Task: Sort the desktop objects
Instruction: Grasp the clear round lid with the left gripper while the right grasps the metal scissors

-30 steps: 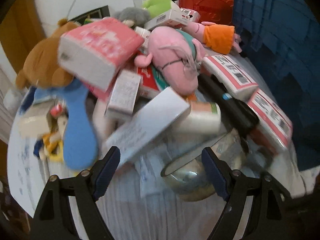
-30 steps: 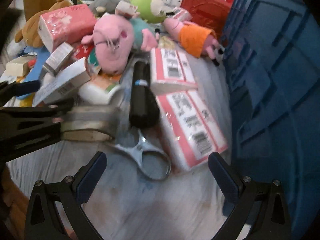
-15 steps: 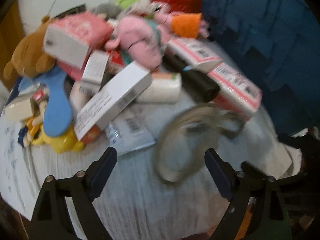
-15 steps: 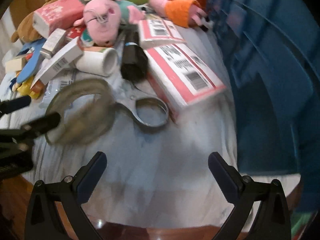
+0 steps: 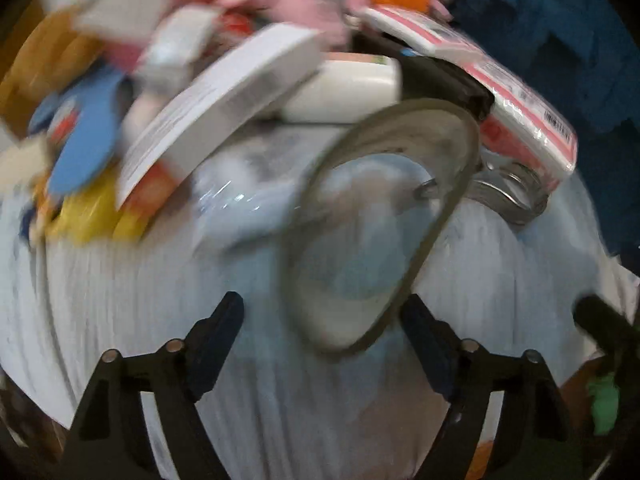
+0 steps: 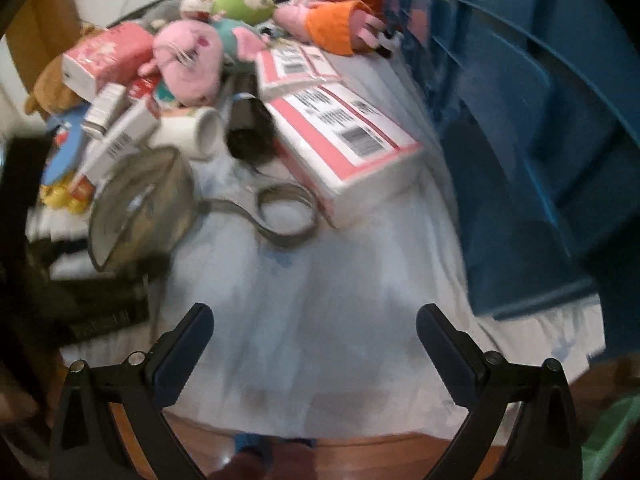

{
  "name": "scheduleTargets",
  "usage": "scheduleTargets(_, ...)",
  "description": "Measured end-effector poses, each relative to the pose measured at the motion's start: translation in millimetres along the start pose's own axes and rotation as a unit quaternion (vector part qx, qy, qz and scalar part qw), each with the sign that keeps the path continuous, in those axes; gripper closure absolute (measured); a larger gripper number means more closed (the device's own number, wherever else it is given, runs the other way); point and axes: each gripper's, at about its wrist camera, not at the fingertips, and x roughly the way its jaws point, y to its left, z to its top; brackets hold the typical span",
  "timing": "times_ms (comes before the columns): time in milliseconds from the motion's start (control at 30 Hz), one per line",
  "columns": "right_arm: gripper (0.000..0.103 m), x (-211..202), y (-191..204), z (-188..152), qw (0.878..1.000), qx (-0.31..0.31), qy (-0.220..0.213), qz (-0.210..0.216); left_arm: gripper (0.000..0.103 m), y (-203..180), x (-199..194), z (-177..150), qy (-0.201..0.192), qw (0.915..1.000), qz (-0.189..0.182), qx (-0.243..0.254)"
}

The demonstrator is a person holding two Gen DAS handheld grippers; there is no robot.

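Your left gripper (image 5: 322, 320) is closing, its fingers apart around one tape roll (image 5: 380, 220) on the near cloth, not pressing it. Your right gripper (image 6: 314, 332) gapes, empty. Two pink-striped packs (image 6: 344, 136), two pink plush pigs (image 6: 188, 64). One blue crate (image 6: 520, 120), far right, contents hidden.

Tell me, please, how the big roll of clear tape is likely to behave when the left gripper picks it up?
The tape roll is a wide, thin ring, so it probably feels light and may swing or tilt. Its glossy surface could slip against the closing left gripper.
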Motion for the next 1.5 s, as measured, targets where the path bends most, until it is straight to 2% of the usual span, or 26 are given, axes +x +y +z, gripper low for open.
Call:
scheduleTargets(100, 0.005, 1, 7, 11, 0.999, -0.015, -0.01, 0.032, 0.022, 18, -5, -10, -0.003, 0.9996, 0.022, -0.017)
scheduleTargets(167, 0.017, 5, 16, 20, 0.998, -0.032, -0.014, 0.048, 0.022, 23, -8, -7, -0.006, 0.9997, 0.011, -0.019)
scheduleTargets(200, 0.018, 8, 19, 26, 0.998, -0.042, -0.016, 0.053, 0.022, 23, -9, -4, -0.006, 0.9998, 0.004, -0.019)
scheduleTargets(300, 0.018, 23, 24, 38, 0.997, -0.058, -0.01, 0.057, 0.022, 11, -21, 8, -0.026, 0.9992, -0.03, 0.002)
scheduleTargets(400, 0.019, 39, 21, 48, 0.996, -0.058, -0.001, 0.064, 0.022, -8, -23, 21, -0.04, 0.998, -0.029, 0.039)
scheduleTargets(467, 0.019, 46, 17, 52, 0.995, -0.057, 0.005, 0.075, 0.021, -21, -14, 32, -0.035, 0.9972, -0.03, 0.058)
scheduleTargets(633, 0.019, 63, 10, 60, 0.995, -0.056, 0.009, 0.086, 0.021, -36, 15, 53, -0.022, 0.9974, -0.033, 0.06)
scheduleTargets(667, 0.025, 67, 8, 61, 0.994, -0.051, 0.013, 0.092, 0.022, -38, 16, 53, -0.022, 0.9975, -0.031, 0.059)
scheduleTargets(700, 0.028, 73, 5, 62, 0.994, -0.045, 0.022, 0.096, 0.025, -38, 17, 52, -0.029, 0.9976, -0.022, 0.058)
scheduleTargets(733, 0.032, 76, 4, 61, 0.993, -0.038, 0.029, 0.108, 0.033, -39, 16, 50, -0.033, 0.9976, -0.011, 0.06)
scheduleTargets(767, 0.043, 76, 3, 60, 0.994, -0.035, 0.027, 0.102, 0.037, -40, 16, 48, -0.035, 0.9974, -0.004, 0.063)
scheduleTargets(800, 0.046, 75, 5, 57, 0.995, -0.042, 0.026, 0.084, 0.045, -38, 15, 45, -0.037, 0.9974, 0.004, 0.061)
scheduleTargets(933, 0.052, 66, 2, 42, 0.998, -0.028, 0.029, 0.051, 0.047, -23, 9, 31, -0.03, 0.9984, 0.009, 0.047)
scheduleTargets(1000, 0.052, 60, -5, 33, 0.999, -0.003, 0.035, 0.039, 0.047, -17, 5, 24, -0.026, 0.9985, 0.004, 0.047)
scheduleTargets(1100, 0.051, 53, -8, 22, 0.999, 0.007, 0.04, 0.028, 0.047, -10, -7, 22, -0.027, 0.9986, -0.022, 0.039)
scheduleTargets(1167, 0.042, 50, -8, 18, 0.998, 0.008, 0.046, 0.033, 0.047, -8, -17, 26, -0.035, 0.9978, -0.044, 0.034)
scheduleTargets(1200, 0.038, 46, -8, 16, 0.998, 0.009, 0.045, 0.036, 0.044, -8, -26, 29, -0.045, 0.9969, -0.055, 0.035)
scheduleTargets(1267, 0.023, 35, -5, 15, 0.999, 0.002, 0.031, 0.033, 0.026, -11, -36, 41, -0.062, 0.995, -0.064, 0.046)
scheduleTargets(1300, 0.02, 27, -4, 15, 0.999, -0.004, 0.019, 0.034, 0.014, -14, -37, 45, -0.068, 0.994, -0.066, 0.055)
scheduleTargets(1333, 0.017, 23, -2, 16, 0.999, -0.008, 0.013, 0.036, 0.013, -18, -39, 41, -0.069, 0.9938, -0.064, 0.059)
scheduleTargets(1400, 0.018, 20, 0, 19, 0.999, -0.017, 0.007, 0.037, 0.013, -24, -23, 62, -0.059, 0.9942, -0.066, 0.061)
scheduleTargets(1467, 0.019, 24, -1, 23, 1.0, -0.018, 0.009, 0.023, 0.013, -10, -25, 55, -0.04, 0.9952, -0.071, 0.054)
scheduleTargets(1500, 0.019, 26, -4, 24, 0.999, -0.015, 0.012, 0.029, 0.013, -12, -13, 62, -0.028, 0.9961, -0.068, 0.049)
